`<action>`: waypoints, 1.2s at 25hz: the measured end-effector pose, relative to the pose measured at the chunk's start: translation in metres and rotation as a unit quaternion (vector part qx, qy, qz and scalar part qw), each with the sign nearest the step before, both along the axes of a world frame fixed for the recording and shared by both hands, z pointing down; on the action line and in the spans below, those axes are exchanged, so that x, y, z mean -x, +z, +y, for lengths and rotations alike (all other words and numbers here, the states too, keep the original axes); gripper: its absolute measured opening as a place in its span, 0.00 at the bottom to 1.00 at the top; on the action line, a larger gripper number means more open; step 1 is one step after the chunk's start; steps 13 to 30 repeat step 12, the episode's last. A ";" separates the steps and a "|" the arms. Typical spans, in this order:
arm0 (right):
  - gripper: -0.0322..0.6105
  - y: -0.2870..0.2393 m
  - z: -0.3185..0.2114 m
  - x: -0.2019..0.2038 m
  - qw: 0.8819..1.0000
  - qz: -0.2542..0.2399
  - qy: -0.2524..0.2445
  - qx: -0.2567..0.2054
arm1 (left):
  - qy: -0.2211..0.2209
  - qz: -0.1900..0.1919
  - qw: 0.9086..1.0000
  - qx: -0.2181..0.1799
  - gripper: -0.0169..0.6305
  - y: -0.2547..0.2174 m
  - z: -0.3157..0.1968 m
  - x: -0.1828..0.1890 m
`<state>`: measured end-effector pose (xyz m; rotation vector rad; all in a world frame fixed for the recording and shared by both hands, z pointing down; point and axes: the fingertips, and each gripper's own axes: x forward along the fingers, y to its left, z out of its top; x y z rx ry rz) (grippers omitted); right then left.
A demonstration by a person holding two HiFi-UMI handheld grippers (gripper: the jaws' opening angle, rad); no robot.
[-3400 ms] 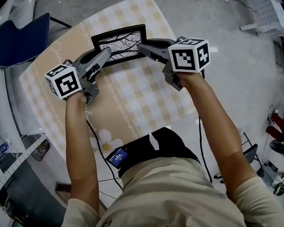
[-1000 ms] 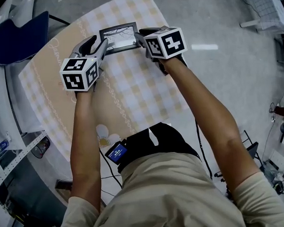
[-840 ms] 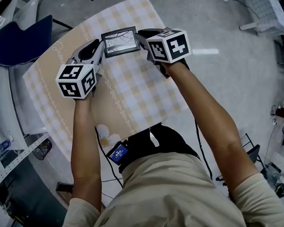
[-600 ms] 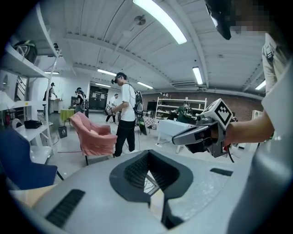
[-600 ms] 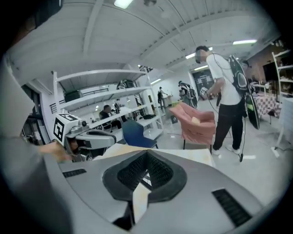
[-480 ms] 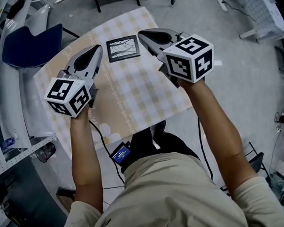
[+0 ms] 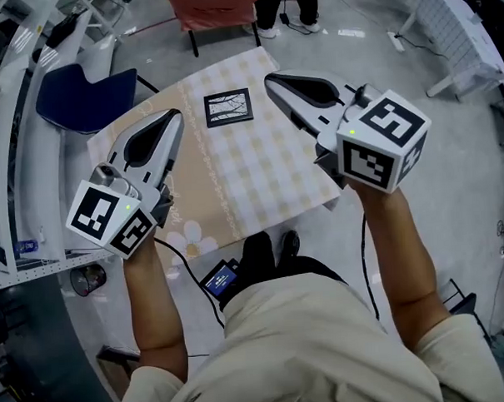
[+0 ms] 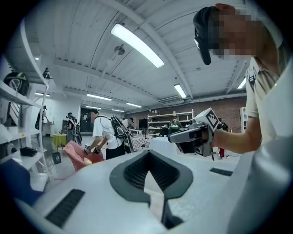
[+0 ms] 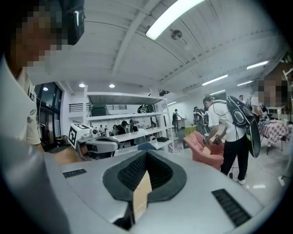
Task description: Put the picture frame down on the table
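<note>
The bench (image 7: 251, 175), covered by a checked cloth, stood in front of the person. A blue chair (image 7: 85, 99) sat just beside the bench's far left corner. The left gripper (image 7: 176, 116) hung above the bench's left side and the right gripper (image 7: 270, 78) above its right, each with jaws closed together on nothing. The frame (image 7: 229, 108) lay flat near the bench's far edge.

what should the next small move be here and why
Probably just bring both grippers to a rest pose and leave things alone. The picture frame lies flat on the table with nothing touching it. The left gripper and right gripper hang above it, one on each side, jaws together with nothing between them, so the placing looks done.
</note>
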<state>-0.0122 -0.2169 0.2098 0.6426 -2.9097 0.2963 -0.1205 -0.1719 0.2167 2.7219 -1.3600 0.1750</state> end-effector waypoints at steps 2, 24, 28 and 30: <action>0.05 -0.015 0.016 -0.007 1.000 -0.005 -0.006 -0.014 | -0.002 -0.007 1.000 -0.018 0.03 -0.017 0.020 -0.004; 0.05 -0.062 0.100 -0.038 0.999 -0.010 -0.023 -0.045 | -0.018 -0.021 0.999 -0.047 0.03 -0.055 0.117 -0.022; 0.05 -0.062 0.100 -0.038 0.999 -0.010 -0.023 -0.045 | -0.018 -0.021 0.999 -0.047 0.03 -0.055 0.117 -0.022; 0.05 -0.062 0.100 -0.038 0.999 -0.010 -0.023 -0.045 | -0.018 -0.021 0.999 -0.047 0.03 -0.055 0.117 -0.022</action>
